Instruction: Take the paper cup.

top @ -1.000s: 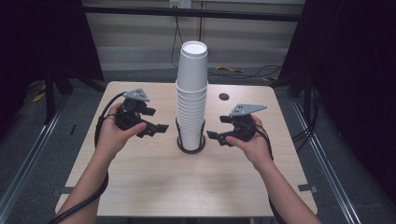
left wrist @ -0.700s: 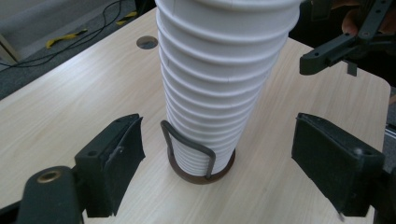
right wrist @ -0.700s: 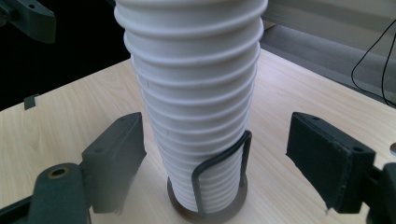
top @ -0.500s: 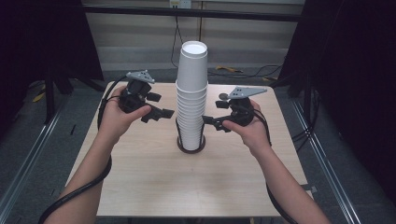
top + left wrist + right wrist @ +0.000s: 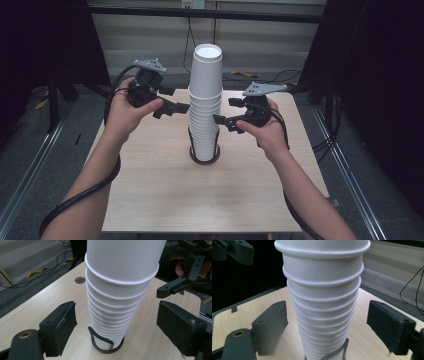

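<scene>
A tall stack of white paper cups [image 5: 206,100] stands upright in a black wire holder [image 5: 204,157] at the table's middle. My left gripper [image 5: 172,107] hovers just left of the stack's upper half, jaws pointing at it. My right gripper [image 5: 223,120] hovers just right of it, also pointing inward. In the left gripper view the stack [image 5: 117,290] rises between my left gripper's [image 5: 116,327] wide-apart pads, which touch nothing. The right gripper view shows the cups [image 5: 322,302] between my right gripper's [image 5: 327,327] spread pads, clear of both. Both grippers are open.
The wooden table [image 5: 150,190] has a small round hole [image 5: 80,280] near its far side. Dark curtains and metal frame rails flank the table. Cables lie on the floor behind. The other gripper [image 5: 180,285] shows beyond the stack.
Both hands have risen from near the stack's lower half to its upper half and moved slightly inward toward the cups.
</scene>
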The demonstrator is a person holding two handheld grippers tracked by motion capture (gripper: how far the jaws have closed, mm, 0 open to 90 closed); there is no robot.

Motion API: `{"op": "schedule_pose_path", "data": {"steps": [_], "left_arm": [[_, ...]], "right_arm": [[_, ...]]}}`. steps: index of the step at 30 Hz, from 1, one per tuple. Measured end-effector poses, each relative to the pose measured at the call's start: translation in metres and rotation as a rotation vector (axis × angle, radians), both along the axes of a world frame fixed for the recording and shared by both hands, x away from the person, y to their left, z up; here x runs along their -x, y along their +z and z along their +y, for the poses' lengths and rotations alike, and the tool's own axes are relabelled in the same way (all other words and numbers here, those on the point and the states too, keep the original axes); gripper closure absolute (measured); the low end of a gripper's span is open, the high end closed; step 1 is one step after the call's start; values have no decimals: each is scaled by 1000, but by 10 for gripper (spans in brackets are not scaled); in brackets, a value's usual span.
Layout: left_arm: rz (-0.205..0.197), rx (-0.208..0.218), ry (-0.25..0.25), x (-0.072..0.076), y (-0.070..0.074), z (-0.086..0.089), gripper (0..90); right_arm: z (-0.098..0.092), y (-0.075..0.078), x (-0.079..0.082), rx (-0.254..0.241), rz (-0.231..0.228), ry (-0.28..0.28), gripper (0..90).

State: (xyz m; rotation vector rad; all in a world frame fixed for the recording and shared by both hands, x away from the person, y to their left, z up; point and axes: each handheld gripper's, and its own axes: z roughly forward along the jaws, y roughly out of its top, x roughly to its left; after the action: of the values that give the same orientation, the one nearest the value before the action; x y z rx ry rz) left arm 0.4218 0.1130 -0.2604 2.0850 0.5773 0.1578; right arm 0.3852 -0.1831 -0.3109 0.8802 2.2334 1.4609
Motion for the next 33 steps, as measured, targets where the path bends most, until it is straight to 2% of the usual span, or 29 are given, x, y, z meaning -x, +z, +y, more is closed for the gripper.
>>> {"op": "schedule_pose_path", "data": {"steps": [8, 10, 14, 18, 22, 24, 27, 29, 33], "left_arm": [[8, 33, -18, -6, 6, -9, 157], [0, 28, -20, -8, 8, -11, 157], [-3, 27, -23, -10, 11, -16, 157], [-15, 40, -26, -11, 16, -21, 157], [-13, 33, -50, -13, 18, -25, 157], [-14, 32, -51, -14, 18, -27, 157], [-14, 44, -52, -16, 17, -30, 157], [-15, 41, -63, -17, 17, -33, 157], [-30, 34, -38, -19, 17, -41, 151]], "right_arm": [[2, 9, -3, -8, -17, 9, 149], [1, 10, -4, -14, -7, 4, 149], [3, 15, -4, -16, -16, 1, 148], [5, 19, -6, -20, -20, 0, 149], [8, 19, -9, -29, -14, 2, 147], [11, 19, -10, -19, -18, -1, 147], [14, 20, -12, -54, -16, 3, 147], [18, 20, -14, -38, -20, -1, 147], [23, 18, -18, -42, -18, 1, 134]]}}
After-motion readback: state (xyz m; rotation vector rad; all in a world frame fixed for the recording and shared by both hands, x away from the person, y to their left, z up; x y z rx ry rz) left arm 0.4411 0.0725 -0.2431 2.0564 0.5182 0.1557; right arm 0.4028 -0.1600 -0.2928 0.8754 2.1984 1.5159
